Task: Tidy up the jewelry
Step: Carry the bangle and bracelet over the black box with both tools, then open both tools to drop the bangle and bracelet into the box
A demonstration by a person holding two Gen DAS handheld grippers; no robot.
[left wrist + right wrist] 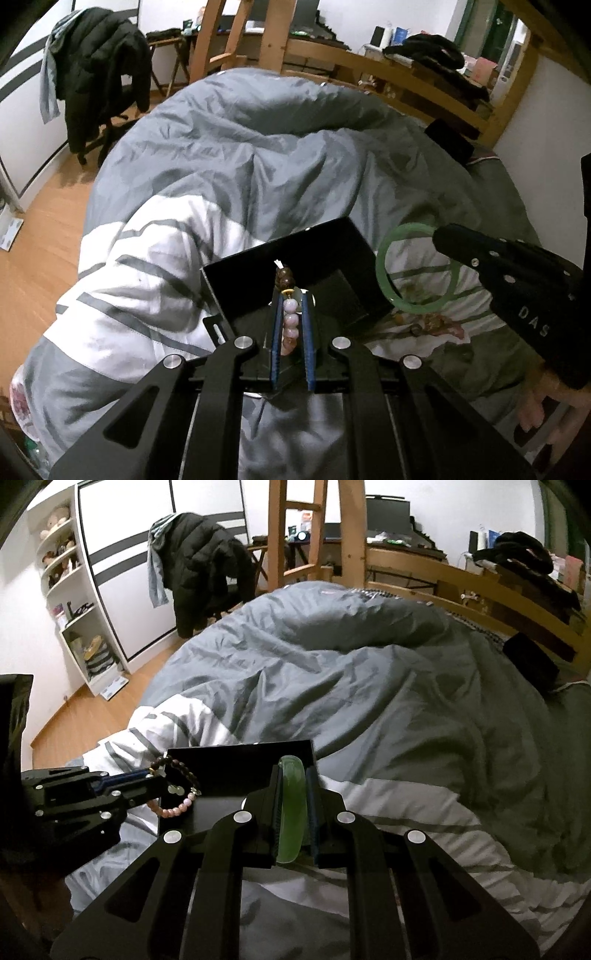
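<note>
— On the bed's gray-and-white duvet (424, 709), what can be counted?
— One black box (236, 771), two bracelets. The left hand-held gripper (291, 314) pinches the beaded bracelet (289, 314) above the box; the right hand-held gripper (293, 805) clamps the green jade bangle (292, 808) beside it.
— And the room?
— Wooden floor (88, 720), one jacket-draped chair (207, 568), a wooden bed frame (461, 579).

The letters "DAS" stand in white on the right gripper (443, 236), nothing else being legible.
</note>
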